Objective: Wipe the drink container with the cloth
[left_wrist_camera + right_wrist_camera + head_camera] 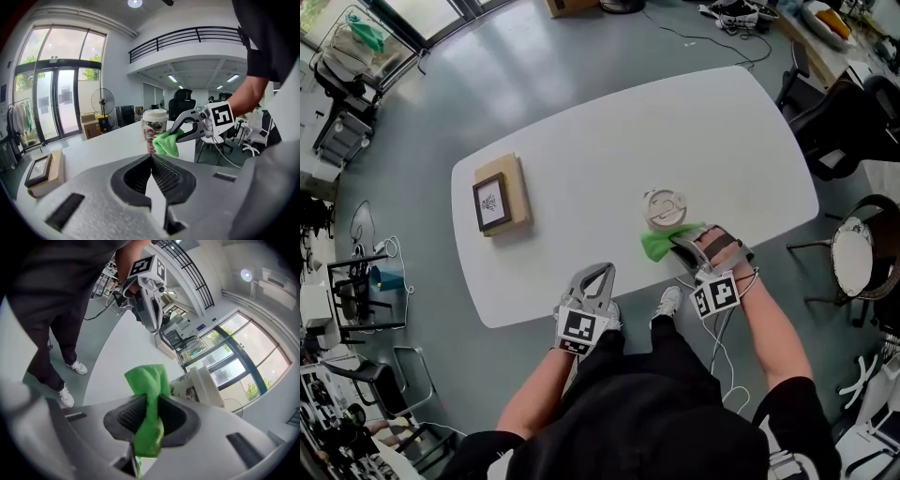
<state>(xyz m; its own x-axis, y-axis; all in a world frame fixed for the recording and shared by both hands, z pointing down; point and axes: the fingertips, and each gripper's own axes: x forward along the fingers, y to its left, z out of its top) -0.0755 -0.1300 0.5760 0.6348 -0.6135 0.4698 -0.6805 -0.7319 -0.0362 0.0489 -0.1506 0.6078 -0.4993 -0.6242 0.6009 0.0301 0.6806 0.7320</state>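
Cup (664, 208), a paper takeaway one with a white lid (155, 114), stands upright on a white table (609, 131), toward the near edge and on the person's right. A green cloth (662, 244) sits against the side of the cup nearest the person and appears to touch it low on the wall.

The right gripper (677, 246) has its jaws closed on the cloth. In the right gripper view a bunched fold pokes up past the jaw tips and a loose tail hangs below them, with the cup just beyond.

The left gripper (598, 273) hovers at the near table edge, well apart from the cup. Its jaws are pressed together with nothing between them, so nothing braces the cup.

A framed picture (491, 201) lies on a flat box (517, 192) far to the left, out of the way.

Likely risks from here:
- The cup looks light and stands free. A sideways push from the cloth could slide it across the table or tip it over, and any drink inside could spill if the lid pops.
- Only a fold of cloth is pinched. Dragging it hard against the cup could pull it out of the jaws.
- The hard jaw tips sit close behind the cloth and could dent the paper wall if pressed in.
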